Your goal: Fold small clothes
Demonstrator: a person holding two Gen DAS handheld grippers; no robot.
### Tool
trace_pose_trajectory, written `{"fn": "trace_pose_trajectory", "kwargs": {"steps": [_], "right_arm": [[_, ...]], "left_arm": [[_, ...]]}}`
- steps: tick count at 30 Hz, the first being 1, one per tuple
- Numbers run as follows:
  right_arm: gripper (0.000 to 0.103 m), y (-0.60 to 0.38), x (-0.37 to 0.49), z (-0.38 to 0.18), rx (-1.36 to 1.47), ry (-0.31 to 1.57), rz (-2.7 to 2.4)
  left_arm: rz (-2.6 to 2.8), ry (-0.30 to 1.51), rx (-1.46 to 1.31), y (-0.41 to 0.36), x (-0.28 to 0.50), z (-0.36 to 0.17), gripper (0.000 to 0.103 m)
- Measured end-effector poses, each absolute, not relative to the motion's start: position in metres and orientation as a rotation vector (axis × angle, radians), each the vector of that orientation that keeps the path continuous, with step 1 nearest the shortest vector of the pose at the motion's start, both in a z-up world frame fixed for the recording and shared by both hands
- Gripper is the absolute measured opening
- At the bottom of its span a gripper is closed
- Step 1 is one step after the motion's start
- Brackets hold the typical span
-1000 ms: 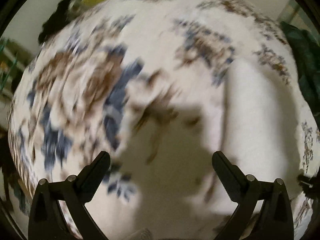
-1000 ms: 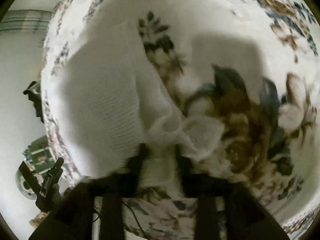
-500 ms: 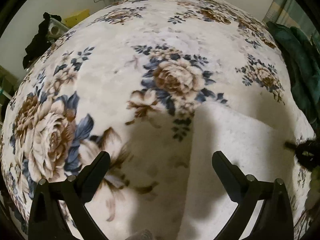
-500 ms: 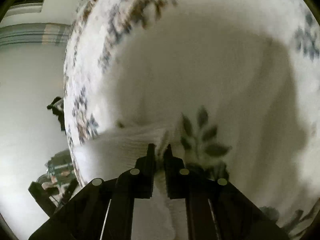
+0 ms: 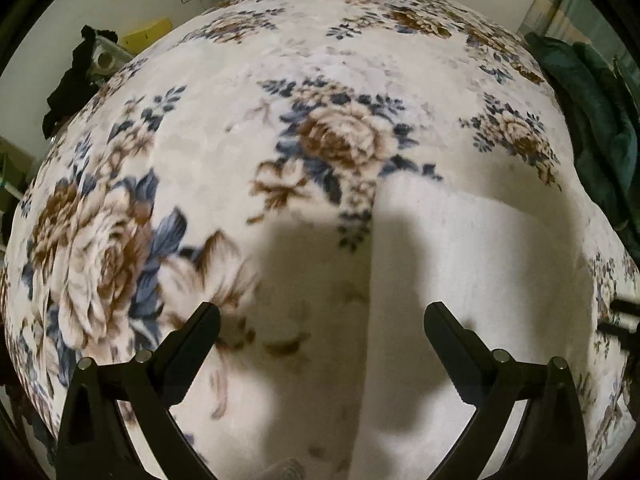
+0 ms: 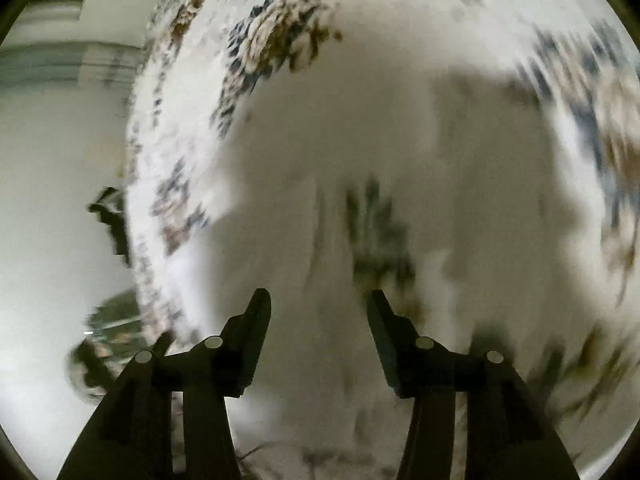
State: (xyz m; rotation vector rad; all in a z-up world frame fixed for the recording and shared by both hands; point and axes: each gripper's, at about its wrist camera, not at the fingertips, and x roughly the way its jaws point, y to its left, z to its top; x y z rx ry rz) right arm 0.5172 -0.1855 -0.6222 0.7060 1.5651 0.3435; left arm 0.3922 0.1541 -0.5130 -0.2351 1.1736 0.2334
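The white knitted cloth (image 5: 472, 264) lies flat on the flowered blanket (image 5: 224, 152), in the lower right part of the left wrist view, with one straight edge running down the middle of the picture. A shadow falls over its near part.

The left gripper (image 5: 322, 312) hangs above it with the fingers (image 5: 192, 340) spread wide. Nothing is between them. One finger is over the bare blanket, the other over the cloth, and neither seems to touch the fabric.

The right gripper (image 6: 318, 300) is about half open and its jaws have just been opening. Nothing is gripped between them. This view is very blurred, so the cloth (image 6: 280, 280) is seen only as a pale area under the fingers (image 6: 250, 328).

Beyond the blanket, a dark green garment (image 5: 592, 128) lies at its right edge, and a yellow box (image 5: 148, 34) stands near the wall. No readable writing or label is visible.
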Motion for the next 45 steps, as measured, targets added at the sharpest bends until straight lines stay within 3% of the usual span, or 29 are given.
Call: {"fn": "trace_pose_trajectory", "kwargs": {"steps": [5, 8, 14, 21, 26, 28, 29, 30, 32, 38, 44, 45], "right_arm": [[0.052, -0.146, 0.459, -0.643, 0.574, 1.669, 0.391], [0.003, -0.134, 0.440, -0.655, 0.592, 1.665, 0.344], [0.002, -0.179, 0.407, -0.605, 0.640, 1.479, 0.103], [0.002, -0.180, 0.404, -0.669, 0.602, 1.609, 0.013], [0.002, -0.158, 0.415, -0.682, 0.517, 1.635, 0.059], [0.010, -0.158, 0.420, -0.678, 0.540, 1.652, 0.101], [0.025, -0.160, 0.422, -0.675, 0.554, 1.668, 0.130], [0.050, -0.162, 0.427, -0.673, 0.566, 1.678, 0.145], [0.067, -0.173, 0.436, -0.662, 0.613, 1.645, 0.169], [0.090, -0.172, 0.480, -0.660, 0.724, 1.568, 0.387], [0.095, -0.132, 0.529, -0.732, 0.768, 1.667, 0.626], [0.103, -0.129, 0.533, -0.741, 0.796, 1.681, 0.673]], "left_arm": [[0.241, 1.189, -0.246, 0.149, 0.373, -0.517, 0.103], [0.235, 1.206, -0.245, 0.140, 0.369, -0.522, 0.103], [0.211, 1.226, -0.189, 0.119, 0.370, -0.534, 0.103], [0.179, 1.224, -0.177, 0.108, 0.377, -0.536, 0.103], [0.180, 1.201, -0.189, 0.116, 0.367, -0.521, 0.103], [0.185, 1.189, -0.197, 0.123, 0.361, -0.514, 0.103], [0.184, 1.185, -0.211, 0.127, 0.358, -0.511, 0.103], [0.185, 1.182, -0.224, 0.132, 0.355, -0.509, 0.103], [0.174, 1.179, -0.262, 0.142, 0.351, -0.507, 0.103], [0.104, 1.199, -0.399, 0.169, 0.348, -0.524, 0.103], [-0.155, 1.221, -0.762, 0.182, 0.371, -0.581, 0.103], [-0.203, 1.224, -0.811, 0.178, 0.378, -0.590, 0.103]]}}
